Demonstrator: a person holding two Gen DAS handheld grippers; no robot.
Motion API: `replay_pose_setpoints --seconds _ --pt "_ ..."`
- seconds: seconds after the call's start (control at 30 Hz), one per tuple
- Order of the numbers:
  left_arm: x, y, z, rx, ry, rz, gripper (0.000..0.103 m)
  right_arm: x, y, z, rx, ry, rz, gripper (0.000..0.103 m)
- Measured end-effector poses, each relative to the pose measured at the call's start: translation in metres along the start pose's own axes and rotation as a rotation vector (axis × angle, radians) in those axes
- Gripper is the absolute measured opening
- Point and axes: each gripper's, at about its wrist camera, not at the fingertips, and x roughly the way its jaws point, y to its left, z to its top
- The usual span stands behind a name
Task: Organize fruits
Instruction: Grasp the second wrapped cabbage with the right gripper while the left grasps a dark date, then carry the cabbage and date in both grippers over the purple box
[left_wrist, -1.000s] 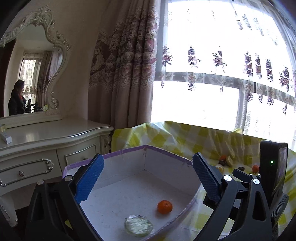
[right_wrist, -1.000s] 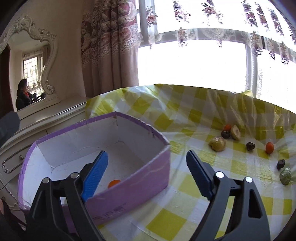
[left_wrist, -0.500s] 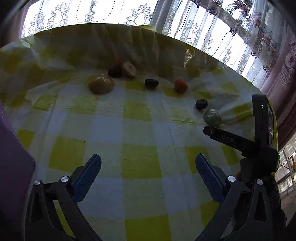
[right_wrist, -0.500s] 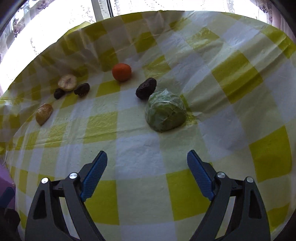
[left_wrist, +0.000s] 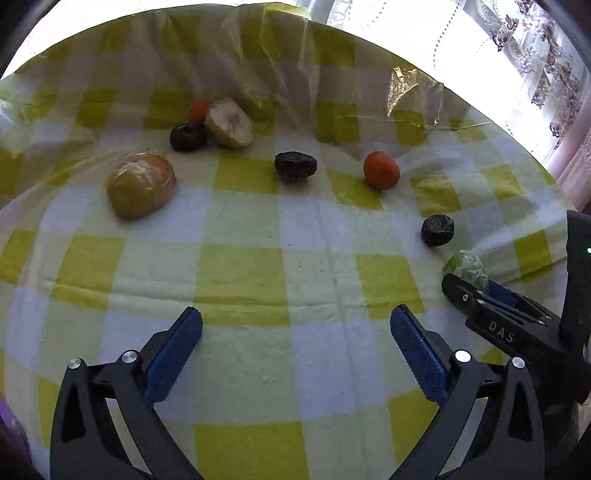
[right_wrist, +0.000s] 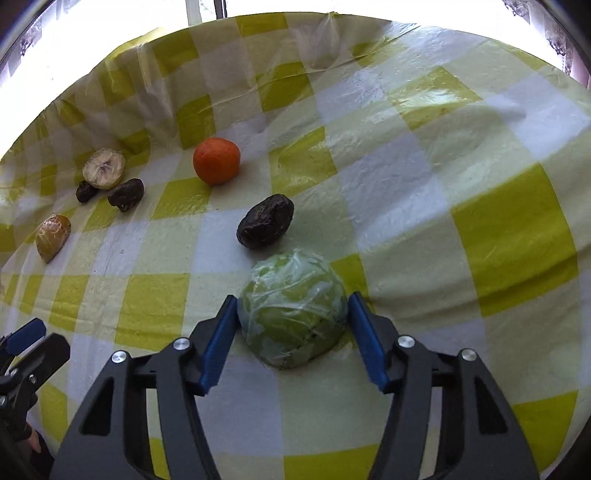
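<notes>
A green fruit wrapped in film (right_wrist: 291, 314) lies on the yellow checked cloth (right_wrist: 498, 240). My right gripper (right_wrist: 291, 301) straddles it, jaws closing, and both blue pads touch its sides. In the left wrist view that fruit (left_wrist: 466, 263) shows at the right with the right gripper (left_wrist: 474, 286) on it. My left gripper (left_wrist: 295, 314) hangs open over bare cloth with nothing between its fingers. Farther off lie a tangerine (left_wrist: 381, 170), three dark wrinkled fruits (left_wrist: 295, 166), a wrapped tan fruit (left_wrist: 142, 184) and a halved pale fruit (left_wrist: 229, 123).
A second orange fruit (left_wrist: 199, 110) peeks out behind the halved one. The cloth rises in a fold at the back below a bright window. A curtain (left_wrist: 561, 74) hangs at the right. A sliver of the purple box (left_wrist: 7, 424) shows at the lower left.
Both grippers swung from the purple box down to the scattered fruits. The right gripper then moved onto the green wrapped fruit and narrowed its jaws on it. The left came closer to the cloth.
</notes>
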Motion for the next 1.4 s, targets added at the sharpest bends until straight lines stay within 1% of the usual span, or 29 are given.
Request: replay_pose_setpoints --seconds 0.1,0.17,0.23,0.33,0.4,0.43,0.47,0.5,0.57,0.6,0.63,0.73,0.83,0.93,1.0,1.07,1.17,1.3,1.4 --pt "0.019 -0.027 0.015 0.06 0.003 -0.053 0.099 -0.015 -0.015 -0.017 0.093 -0.016 -0.009 0.061" --pt "0.031 -0.051 0.023 0.124 0.006 -0.086 0.099 -0.03 -0.031 -0.033 0.185 -0.036 -0.025 0.061" --pt "0.044 -0.077 0.032 0.185 -0.001 -0.101 0.099 -0.04 -0.041 -0.045 0.26 -0.06 -0.022 0.061" --pt "0.062 -0.112 0.043 0.263 0.004 -0.12 0.098 -0.044 -0.058 -0.053 0.322 -0.087 0.017 0.061" --pt "0.075 -0.125 0.051 0.275 0.027 -0.136 0.095 -0.044 -0.061 -0.053 0.34 -0.095 0.03 0.061" --pt "0.082 -0.129 0.054 0.272 0.047 -0.153 0.085 -0.045 -0.062 -0.054 0.346 -0.099 0.029 0.061" --pt "0.088 -0.131 0.057 0.266 0.072 -0.163 0.078 -0.044 -0.06 -0.053 0.346 -0.103 0.024 0.061" --pt "0.09 -0.134 0.058 0.275 0.064 -0.154 0.072 -0.045 -0.06 -0.053 0.342 -0.107 0.023 0.061" --pt "0.092 -0.14 0.056 0.319 0.059 -0.134 0.047 -0.044 -0.06 -0.053 0.342 -0.102 0.033 0.061" --pt "0.092 -0.141 0.053 0.338 0.055 -0.122 0.031 -0.044 -0.06 -0.054 0.341 -0.099 0.036 0.061" --pt "0.089 -0.141 0.05 0.344 0.054 -0.131 0.031 -0.044 -0.061 -0.054 0.342 -0.1 0.039 0.061" --pt "0.068 -0.126 0.037 0.298 -0.009 -0.119 0.031 -0.045 -0.061 -0.055 0.342 -0.104 0.046 0.061" --pt "0.035 -0.092 0.013 0.204 -0.057 -0.113 0.03 -0.045 -0.062 -0.055 0.34 -0.103 0.05 0.061" --pt "-0.012 -0.049 -0.02 0.111 -0.129 -0.076 0.03 -0.047 -0.059 -0.056 0.326 -0.113 0.046 0.061" --pt "-0.042 -0.027 -0.043 0.07 -0.158 -0.038 0.031 -0.048 -0.056 -0.056 0.313 -0.117 0.042 0.061" --pt "-0.068 -0.001 -0.064 0.008 -0.182 -0.025 0.031 -0.043 -0.053 -0.051 0.296 -0.109 0.043 0.061" --pt "-0.109 0.031 -0.093 -0.052 -0.222 -0.02 0.031 -0.044 -0.047 -0.049 0.263 -0.11 0.027 0.061" --pt "-0.135 0.052 -0.118 -0.098 -0.24 -0.042 0.031 -0.052 -0.032 -0.052 0.191 -0.123 -0.01 0.061" --pt "-0.144 0.058 -0.126 -0.106 -0.253 -0.05 0.031 -0.065 -0.002 -0.071 0.123 -0.105 0.035 0.061"
